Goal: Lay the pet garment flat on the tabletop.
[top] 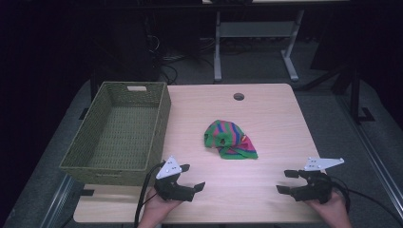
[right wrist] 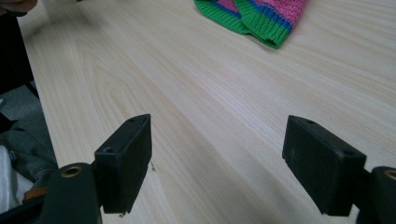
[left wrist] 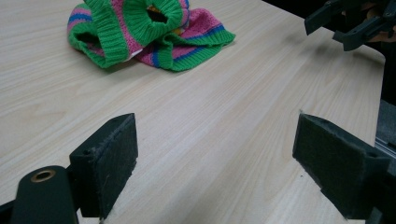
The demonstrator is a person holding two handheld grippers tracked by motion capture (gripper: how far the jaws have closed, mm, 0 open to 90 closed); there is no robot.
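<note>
Pale wood grain covered the table [top: 266, 123], with dark floor and desk legs beyond it. A crumpled knitted garment [top: 229, 139] in green, pink and blue stripes lay ahead of both claws, between them and well apart from each. A woven olive basket [top: 142, 95] stood empty ahead of the left claw [top: 192, 176], on its outer side, hanging partly over the table's edge.

Both claws stood wide, jaws far apart with nothing between them. The left claw hovered low over the near edge, its jaws angled inward toward the garment; the right claw [top: 284, 181] mirrored it from the other side. Each was held from below in a hand, with forearms coming in from the near edge and cables trailing back.

The work in hand looked like reaching for the garment, likely to lift it across into the basket. To do it well, a claw should have come down over a thick fold, such as the ribbed green cuff [left wrist: 122, 28], and closed on several layers, since a single thin edge of loose knit would probably slip or stretch. Keeping the jaws just off the wood would have avoided scraping.
</note>
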